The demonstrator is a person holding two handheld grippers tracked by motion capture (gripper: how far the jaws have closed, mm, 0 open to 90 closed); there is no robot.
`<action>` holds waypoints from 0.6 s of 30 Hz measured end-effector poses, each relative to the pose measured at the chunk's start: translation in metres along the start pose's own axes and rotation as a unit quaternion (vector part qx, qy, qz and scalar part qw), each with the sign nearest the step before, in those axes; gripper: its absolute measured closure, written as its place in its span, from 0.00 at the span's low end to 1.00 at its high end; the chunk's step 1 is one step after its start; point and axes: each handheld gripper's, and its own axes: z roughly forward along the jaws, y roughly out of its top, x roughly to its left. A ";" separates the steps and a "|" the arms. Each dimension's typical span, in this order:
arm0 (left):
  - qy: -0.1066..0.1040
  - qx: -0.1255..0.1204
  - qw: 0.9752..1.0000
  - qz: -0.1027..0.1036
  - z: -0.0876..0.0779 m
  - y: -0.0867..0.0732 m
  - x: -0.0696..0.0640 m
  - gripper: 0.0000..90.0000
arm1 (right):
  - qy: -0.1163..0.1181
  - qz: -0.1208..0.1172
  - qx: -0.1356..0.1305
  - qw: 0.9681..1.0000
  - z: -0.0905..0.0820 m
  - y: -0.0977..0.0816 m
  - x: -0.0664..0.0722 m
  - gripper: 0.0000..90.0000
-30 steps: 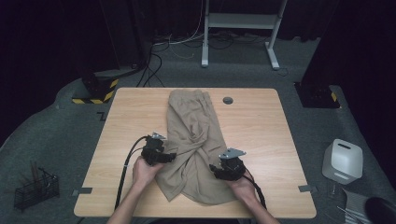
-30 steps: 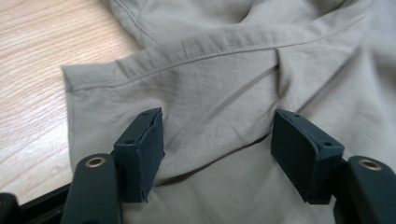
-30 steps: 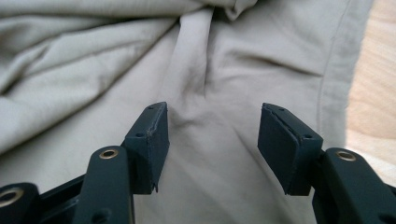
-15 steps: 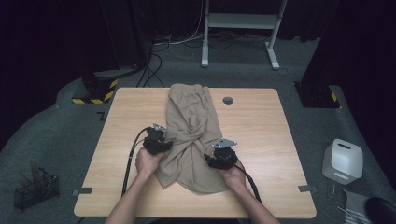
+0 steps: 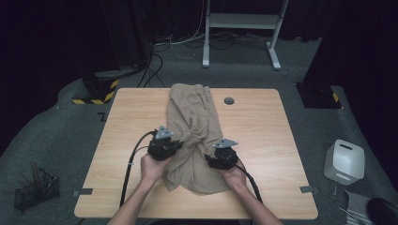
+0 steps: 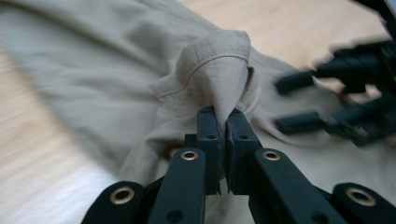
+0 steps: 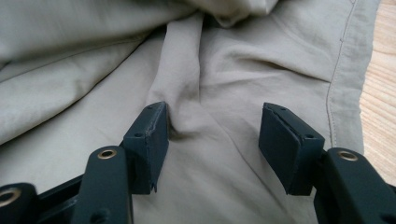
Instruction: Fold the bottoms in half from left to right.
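A tan garment (image 5: 195,117) lies lengthwise along the middle of the wooden table (image 5: 267,140), its near end bunched between my two grippers. My left gripper (image 5: 175,146) sits at the cloth's left edge. Its jaws have just been closing, and in the left gripper view it (image 6: 225,122) is shut on a stitched fold of the garment (image 6: 215,60) that stands up above the pads. My right gripper (image 5: 212,158) rests on the cloth's near right part. In the right gripper view it (image 7: 215,126) is open, with smooth tan fabric (image 7: 93,70) and a soft ridge lying between its pads.
A round cable hole (image 5: 229,100) sits in the tabletop past the garment's far right. On the floor stand a white box (image 5: 345,161) to the right, a wire basket (image 5: 35,187) to the left and a yellow-black striped base (image 5: 96,91) beyond the far left corner.
Both hands have moved in from the table's front edge. The left gripper's jaws went from open to shut on a fold and rose, and the garment's near end has gathered between the grippers.
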 end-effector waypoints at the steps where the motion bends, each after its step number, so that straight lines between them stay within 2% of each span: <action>1: 0.004 0.012 1.000 0.015 0.006 -0.002 -0.007 0.96 | 0.003 0.007 0.001 1.000 -0.002 0.000 0.000 0.47; 2: 0.006 0.024 0.999 0.022 0.012 -0.005 -0.009 0.96 | 0.005 0.008 -0.004 1.000 -0.007 -0.002 0.001 0.47; 3: 0.005 0.036 0.999 0.021 0.019 -0.008 -0.009 0.96 | 0.004 0.002 -0.009 1.000 -0.012 -0.004 0.002 0.47; 7: 0.019 0.071 0.997 0.003 0.043 -0.020 0.002 0.96 | 0.007 -0.009 -0.004 1.000 -0.034 -0.020 0.012 0.47; 9: 0.020 0.076 0.997 -0.005 0.049 -0.022 0.006 0.96 | 0.006 -0.021 0.010 1.000 -0.036 -0.030 0.017 0.47; 10: 0.022 0.077 0.997 -0.007 0.051 -0.023 0.008 0.96 | 0.004 -0.023 0.000 1.000 -0.037 -0.033 0.017 0.48; 12: 0.024 0.075 0.997 -0.015 0.054 -0.022 0.013 0.96 | 0.005 -0.018 0.000 1.000 -0.035 -0.032 0.017 0.48; 13: 0.034 0.079 0.996 -0.009 0.055 -0.020 0.016 0.96 | 0.005 -0.016 0.000 1.000 -0.032 -0.029 0.016 0.49; 16: 0.070 0.103 0.992 0.014 0.062 -0.008 0.028 0.96 | 0.008 -0.018 -0.003 1.000 -0.018 -0.017 0.014 0.48; 18: 0.086 0.111 0.990 0.004 0.063 -0.002 0.041 0.97 | 0.006 -0.016 -0.003 1.000 -0.007 -0.007 0.013 0.48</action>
